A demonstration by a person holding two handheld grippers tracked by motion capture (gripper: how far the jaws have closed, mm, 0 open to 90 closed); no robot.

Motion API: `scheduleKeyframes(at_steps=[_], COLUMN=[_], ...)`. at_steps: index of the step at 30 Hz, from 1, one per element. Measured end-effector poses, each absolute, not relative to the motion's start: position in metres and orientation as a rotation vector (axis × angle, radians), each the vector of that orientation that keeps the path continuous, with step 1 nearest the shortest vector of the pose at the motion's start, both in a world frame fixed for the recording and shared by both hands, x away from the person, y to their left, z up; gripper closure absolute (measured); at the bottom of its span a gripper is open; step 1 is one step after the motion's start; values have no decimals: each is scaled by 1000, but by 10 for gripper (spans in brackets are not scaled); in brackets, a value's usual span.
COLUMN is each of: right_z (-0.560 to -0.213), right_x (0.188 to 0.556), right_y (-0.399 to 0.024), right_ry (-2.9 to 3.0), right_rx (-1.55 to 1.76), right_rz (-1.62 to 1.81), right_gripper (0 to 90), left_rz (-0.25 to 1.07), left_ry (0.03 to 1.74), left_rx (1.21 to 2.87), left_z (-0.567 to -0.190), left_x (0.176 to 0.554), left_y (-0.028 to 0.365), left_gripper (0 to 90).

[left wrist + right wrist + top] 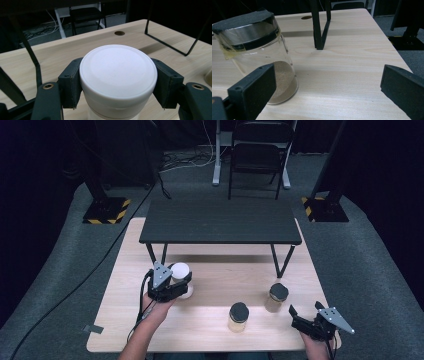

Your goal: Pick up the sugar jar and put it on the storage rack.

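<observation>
My left gripper (pixel 181 281) (pixel 117 82) is shut on a jar with a white lid (pixel 180 270) (pixel 118 72); both black pads press on the lid's rim. The jar hangs a little above the wooden table (pixel 210 325) at the left. Two glass jars with black lids stand to the right: one near the front middle (pixel 238 316), one further right (pixel 276 297) (pixel 262 65), each with tan powder at the bottom. My right gripper (pixel 304 316) (pixel 329 90) rests at the front right corner, open, with nothing between its pads; the nearer jar stands just left of its left pad.
A low black shelf table (pixel 220 222) stands on thin legs across the back half of the wooden table. A leg (pixel 318 25) rises just behind the right jar. A chair (pixel 257 155) and floor stands lie beyond.
</observation>
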State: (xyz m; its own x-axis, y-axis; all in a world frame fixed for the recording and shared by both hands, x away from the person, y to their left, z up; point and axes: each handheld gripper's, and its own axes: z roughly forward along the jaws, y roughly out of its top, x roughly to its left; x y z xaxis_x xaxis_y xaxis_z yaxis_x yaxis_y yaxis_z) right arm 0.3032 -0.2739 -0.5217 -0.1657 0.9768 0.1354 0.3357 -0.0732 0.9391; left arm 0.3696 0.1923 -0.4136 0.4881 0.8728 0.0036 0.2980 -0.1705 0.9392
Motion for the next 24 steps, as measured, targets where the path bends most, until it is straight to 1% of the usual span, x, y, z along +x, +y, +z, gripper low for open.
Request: scheduleKeyframes(at_steps=[24], right_z=[-522], right_x=[302], right_y=[-274], right_ry=[1549], right_rx=[1446], right_rz=[1254], right_gripper=[0], left_rz=[664], left_ry=[905], left_rx=[1693], left_z=[-365], left_x=[363], left_y=[177], left_gripper=[333])
